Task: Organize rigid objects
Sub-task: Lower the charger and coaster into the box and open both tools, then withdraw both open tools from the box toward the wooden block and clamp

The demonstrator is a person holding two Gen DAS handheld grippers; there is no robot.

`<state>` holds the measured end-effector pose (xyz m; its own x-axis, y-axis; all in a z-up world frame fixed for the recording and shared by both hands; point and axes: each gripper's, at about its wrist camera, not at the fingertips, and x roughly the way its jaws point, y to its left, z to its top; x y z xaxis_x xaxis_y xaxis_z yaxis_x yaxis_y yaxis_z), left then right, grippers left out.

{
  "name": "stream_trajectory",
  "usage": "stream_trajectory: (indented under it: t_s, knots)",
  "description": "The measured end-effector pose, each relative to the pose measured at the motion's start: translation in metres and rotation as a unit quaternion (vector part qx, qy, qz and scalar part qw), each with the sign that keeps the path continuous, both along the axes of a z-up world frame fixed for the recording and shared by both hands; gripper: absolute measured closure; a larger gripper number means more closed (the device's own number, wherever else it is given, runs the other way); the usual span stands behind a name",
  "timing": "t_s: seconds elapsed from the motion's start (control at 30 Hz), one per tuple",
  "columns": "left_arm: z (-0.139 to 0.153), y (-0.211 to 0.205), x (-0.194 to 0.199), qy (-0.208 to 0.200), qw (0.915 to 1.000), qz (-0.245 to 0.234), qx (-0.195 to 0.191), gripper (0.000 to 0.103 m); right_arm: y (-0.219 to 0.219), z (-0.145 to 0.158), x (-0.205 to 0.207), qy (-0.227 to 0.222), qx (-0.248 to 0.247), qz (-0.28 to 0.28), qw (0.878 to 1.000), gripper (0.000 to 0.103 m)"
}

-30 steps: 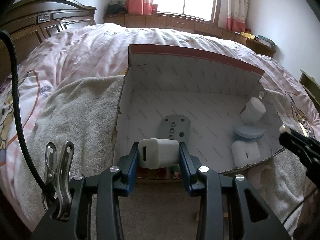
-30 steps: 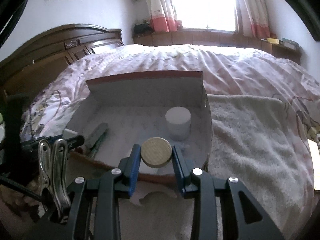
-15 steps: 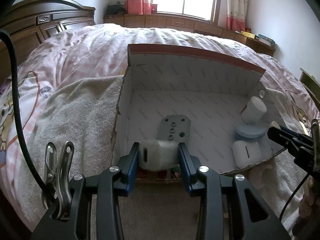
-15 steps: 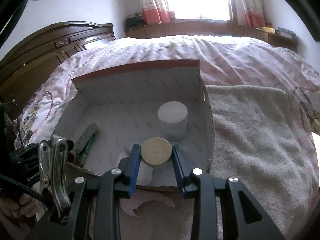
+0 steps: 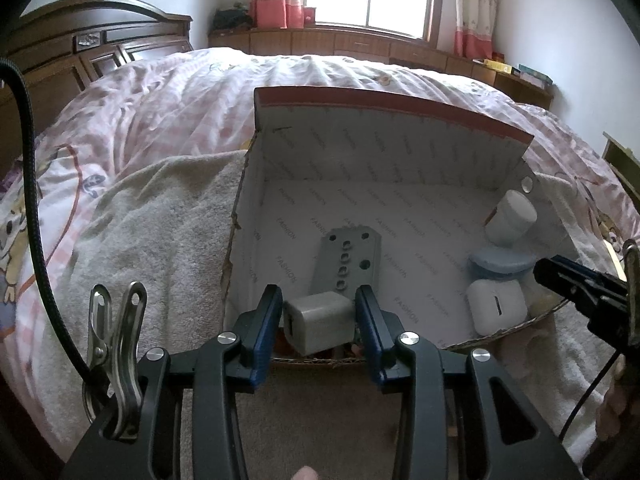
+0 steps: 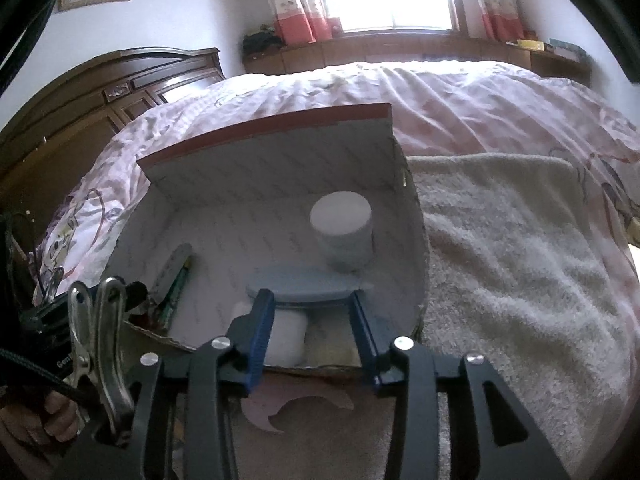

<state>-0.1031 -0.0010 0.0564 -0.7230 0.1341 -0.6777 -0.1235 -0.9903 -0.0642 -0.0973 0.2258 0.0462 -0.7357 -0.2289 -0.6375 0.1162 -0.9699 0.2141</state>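
Observation:
My left gripper is shut on a white charger cube just over the near wall of the open cardboard box. A grey drilled plate lies on the box floor behind it. My right gripper hangs over the box's near right corner. Its jaws are opening and nothing is pressed between them. Below them lie a blue oval case, a white earbud case and a pale wood-topped round thing. A white jar stands further back. The right gripper shows at the left wrist view's right edge.
The box sits on a beige towel spread over a pink bed cover. Its tall back flap stands upright. A dark wooden headboard is at the left. A hand holds the other gripper at the lower left.
My right gripper moved forward over the box corner and opened; the wood-topped round thing left its jaws and lies in the box. The cube sits slightly lower in my left gripper.

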Motion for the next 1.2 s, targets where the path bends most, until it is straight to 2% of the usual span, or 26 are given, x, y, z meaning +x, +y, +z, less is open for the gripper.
stream_trajectory:
  t_s: [0.3,0.47,0.73,1.03,1.2]
  knots:
    - [-0.001,0.0,0.0,0.0,1.0,0.0,-0.006,0.063,0.003,0.002,0.002,0.008,-0.011,-0.011,1.0,0.053]
    - [0.005,-0.001,0.004,-0.002,1.0,0.001,0.006,0.063,0.005,0.007,0.009,0.024,-0.017,-0.015,0.999,0.047]
    - [0.019,-0.005,0.019,0.008,0.9998,0.003,0.018,0.063,0.003,0.015,0.024,0.038,-0.023,-0.007,0.999,0.046]
    - [0.026,-0.005,0.042,0.011,0.9996,-0.013,0.022,0.063,-0.004,0.022,0.059,0.063,0.01,0.012,0.998,0.045]
    - [0.023,-0.004,0.053,0.004,0.9994,-0.021,0.025,0.063,-0.004,0.018,0.072,0.058,0.013,0.017,0.998,0.044]
